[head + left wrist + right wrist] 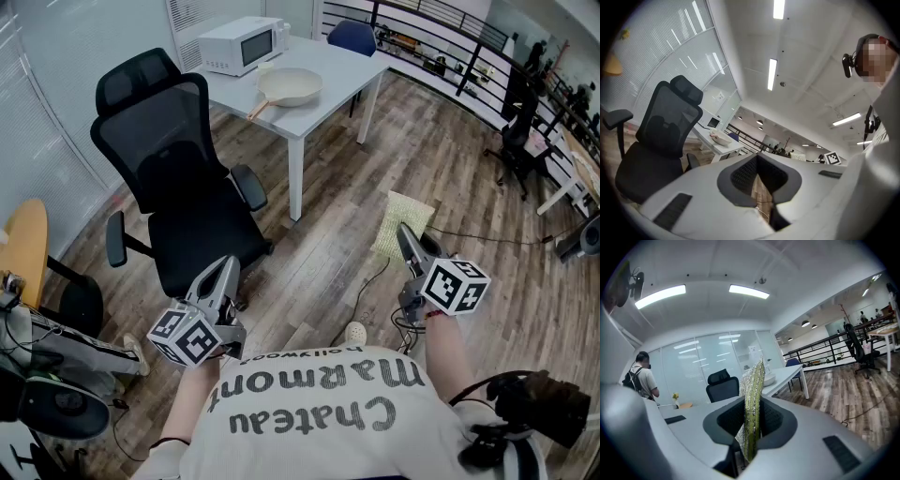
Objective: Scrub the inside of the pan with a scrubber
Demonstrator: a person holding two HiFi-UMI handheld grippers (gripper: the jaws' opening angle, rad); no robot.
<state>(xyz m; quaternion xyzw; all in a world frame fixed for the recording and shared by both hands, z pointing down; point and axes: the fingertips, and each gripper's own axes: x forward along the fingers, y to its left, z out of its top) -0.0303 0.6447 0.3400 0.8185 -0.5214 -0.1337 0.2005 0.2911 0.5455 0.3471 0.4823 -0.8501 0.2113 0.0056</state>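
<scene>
Cream pan (291, 86) sits upright on the white worktop (349, 71), well apart from the pale-green scrubber (401, 223), which stands edge-up, pinched in the right claw (406, 240).

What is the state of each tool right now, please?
Left tool: closed, holding nothing.
Right tool: closed on the scrubber.

I'm getting bright, even indoor light. It comes from ceiling strip lights (772, 74), at 12 o'clock in the left gripper view and at 11 and 12 in the right, slightly blown out. Both gripper views are fisheye with black corners. The scrubber (752, 408) is sharp. Head view shadows are soft.
</scene>
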